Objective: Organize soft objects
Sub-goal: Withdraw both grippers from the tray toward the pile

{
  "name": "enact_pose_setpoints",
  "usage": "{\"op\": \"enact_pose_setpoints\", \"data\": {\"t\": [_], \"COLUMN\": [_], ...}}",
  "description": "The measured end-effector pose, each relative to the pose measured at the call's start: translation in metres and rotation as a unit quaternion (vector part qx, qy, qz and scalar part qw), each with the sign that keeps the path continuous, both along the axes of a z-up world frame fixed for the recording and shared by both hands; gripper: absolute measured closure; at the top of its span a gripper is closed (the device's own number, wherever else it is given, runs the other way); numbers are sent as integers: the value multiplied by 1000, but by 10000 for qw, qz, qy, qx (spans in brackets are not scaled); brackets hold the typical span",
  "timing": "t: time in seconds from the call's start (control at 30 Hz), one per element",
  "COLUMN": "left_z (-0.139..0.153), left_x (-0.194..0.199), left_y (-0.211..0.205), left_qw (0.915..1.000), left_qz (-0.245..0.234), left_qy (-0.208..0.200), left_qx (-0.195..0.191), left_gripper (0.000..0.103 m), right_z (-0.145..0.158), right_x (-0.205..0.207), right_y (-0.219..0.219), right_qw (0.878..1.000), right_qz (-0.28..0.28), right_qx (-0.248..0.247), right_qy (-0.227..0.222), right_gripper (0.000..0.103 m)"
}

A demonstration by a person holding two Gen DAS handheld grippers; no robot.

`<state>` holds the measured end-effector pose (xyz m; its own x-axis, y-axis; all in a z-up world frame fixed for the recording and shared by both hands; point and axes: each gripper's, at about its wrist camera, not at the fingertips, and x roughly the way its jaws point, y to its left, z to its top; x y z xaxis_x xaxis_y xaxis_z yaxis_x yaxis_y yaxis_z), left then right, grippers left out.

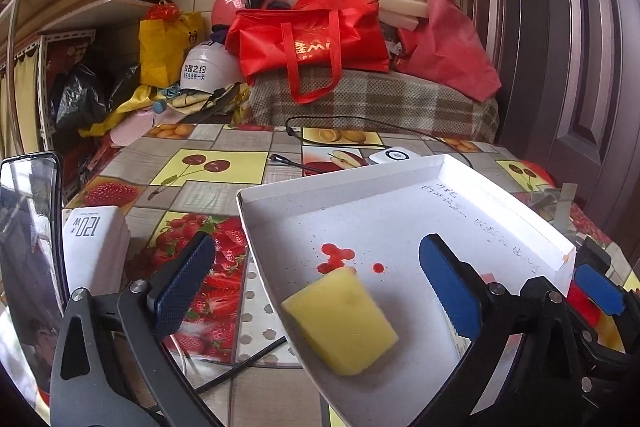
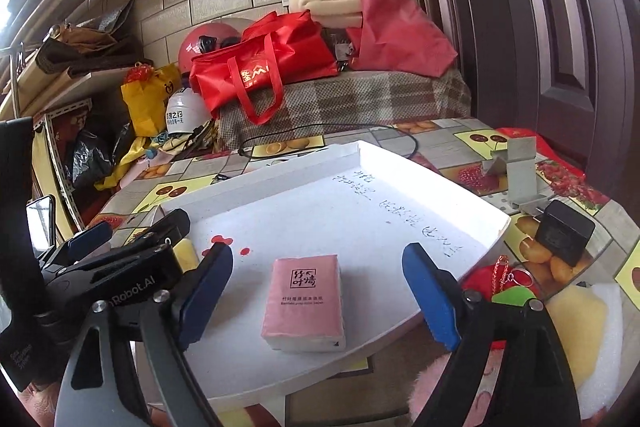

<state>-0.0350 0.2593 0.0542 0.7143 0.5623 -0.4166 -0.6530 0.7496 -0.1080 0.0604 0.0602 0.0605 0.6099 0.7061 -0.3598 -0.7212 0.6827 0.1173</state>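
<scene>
Both grippers stand with jaws apart and nothing clamped: the left gripper [image 1: 316,285] straddles the yellow sponge [image 1: 340,323], the right gripper [image 2: 318,297] the pink tissue pack [image 2: 304,303]. Both things lie near in the white tray [image 2: 400,163]. Judged as a release, each gripper should back straight out, clear of the rim. Farther right on the table [image 1: 208,183], more soft pieces [image 2: 576,323] wait.

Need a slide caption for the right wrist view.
Open right gripper straddles a pink tissue pack lying in the white cardboard tray, pads clear of it.
</scene>
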Motion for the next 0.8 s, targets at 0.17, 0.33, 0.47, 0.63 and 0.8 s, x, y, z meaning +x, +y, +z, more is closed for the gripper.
{"op": "enact_pose_setpoints", "data": {"t": [0.17, 0.33, 0.47, 0.63, 0.8], "left_z": [0, 2, 2, 0, -2], "left_x": [-4, -10, -14, -23, -36], "left_y": [-1, -4, -6, -6, -14], "left_qw": [9999, 9996, 9996, 9995, 9992], "left_qz": [47, 95, 84, -12, -127], "left_qy": [-81, -213, -254, -304, -289], "left_qx": [67, 134, 76, -132, -237], "left_gripper": [0, 0, 0, 0, 0], "right_z": [4, 9, 9, 8, 5], "right_x": [-7, -26, -32, -43, -66], "right_y": [-2, -7, -12, -20, -34], "right_qw": [9997, 9968, 9966, 9968, 9948], "right_qz": [-14, 40, 83, 234, 622], "right_qx": [62, 241, 300, 299, 154], "right_qy": [-245, -765, -763, -706, -790], "right_gripper": [16, 16, 16, 16, 16]}}
